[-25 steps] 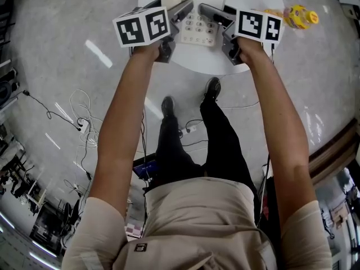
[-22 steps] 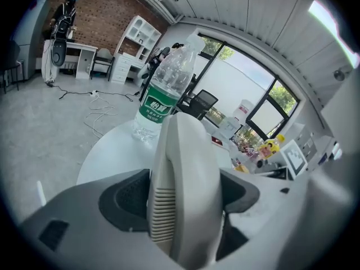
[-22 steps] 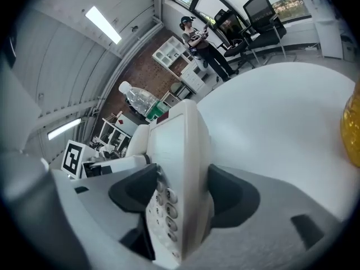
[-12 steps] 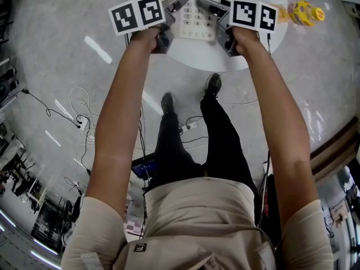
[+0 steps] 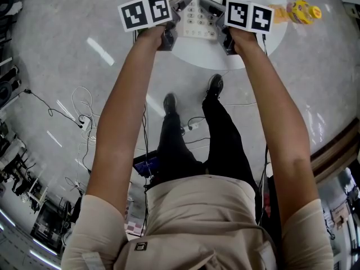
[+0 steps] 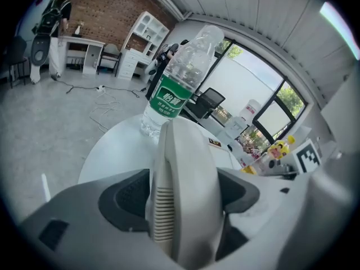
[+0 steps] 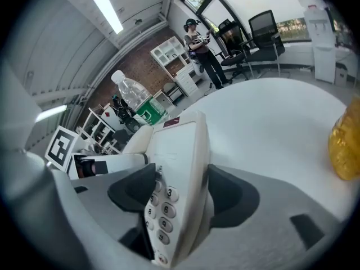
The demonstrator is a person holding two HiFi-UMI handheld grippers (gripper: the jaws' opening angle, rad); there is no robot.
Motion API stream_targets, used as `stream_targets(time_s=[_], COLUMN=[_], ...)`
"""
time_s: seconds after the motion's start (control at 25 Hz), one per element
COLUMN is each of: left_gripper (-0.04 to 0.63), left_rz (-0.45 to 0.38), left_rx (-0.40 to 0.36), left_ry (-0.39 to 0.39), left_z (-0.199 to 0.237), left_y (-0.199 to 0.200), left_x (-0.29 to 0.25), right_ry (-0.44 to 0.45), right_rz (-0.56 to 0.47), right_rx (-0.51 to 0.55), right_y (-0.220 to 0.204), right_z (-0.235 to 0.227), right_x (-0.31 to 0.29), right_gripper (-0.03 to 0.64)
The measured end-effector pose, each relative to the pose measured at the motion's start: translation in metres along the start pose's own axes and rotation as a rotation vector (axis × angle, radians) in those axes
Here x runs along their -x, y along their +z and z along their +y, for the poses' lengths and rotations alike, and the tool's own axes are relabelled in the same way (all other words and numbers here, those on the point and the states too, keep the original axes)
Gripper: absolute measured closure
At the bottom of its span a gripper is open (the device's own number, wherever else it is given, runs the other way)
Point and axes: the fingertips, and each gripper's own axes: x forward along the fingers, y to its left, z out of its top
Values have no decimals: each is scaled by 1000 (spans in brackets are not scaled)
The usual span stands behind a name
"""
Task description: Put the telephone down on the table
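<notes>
While the right gripper (image 5: 207, 4) widens its jaws around the keypad edge (pads seemingly touching it), the cream push-button plastic telephone (image 5: 198, 22) lies keypad-up over the round white table (image 5: 197, 54), long axis running away from the person; the left gripper (image 5: 183, 0) clamps its handset side.

The telephone (image 5: 198, 21) is an off-white desk set with a grey-buttoned keypad (image 7: 162, 207). Its handset (image 6: 180, 196) lies along the left side. It sits over the near part of the round white surface (image 5: 197, 55), gripped from both sides. The left tool (image 5: 181, 3) clamps the handset, and the right tool (image 5: 209, 5) has the keypad edge between its jaws, which are opening. Whether the base touches the surface can't be told.
</notes>
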Motion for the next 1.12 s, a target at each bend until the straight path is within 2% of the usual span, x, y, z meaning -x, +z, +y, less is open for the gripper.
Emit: stream_targets(time_s=[0.24, 0.52, 0.68, 0.76, 0.92, 1.04, 1.12], left_gripper=[247, 247, 247, 247, 255, 316, 374], left_rz=[5, -33, -74, -106, -196, -287, -357], left_rx=[-97, -115, -121, -118, -149, -230, -303], left_ry=[66, 91, 77, 54, -18, -51, -70], left_z=[2, -5, -18, -29, -66, -99, -122], left_y=[-5, 9, 25, 37, 70, 97, 114], left_x=[14, 46, 71, 89, 137, 186, 225], right_ry=[-161, -234, -270, -256, -173, -93, -36], right_rz=[31, 35, -7, -47, -157, -268, -332], right_rx=[145, 159, 167, 158, 145, 192, 255], right_y=[3, 11, 24, 33, 59, 82, 94], right_z=[0, 4, 7, 17, 60, 105, 140], right_x=[9, 36, 63, 80, 119, 158, 189], right_gripper=[360, 376, 386, 411, 503, 608, 629])
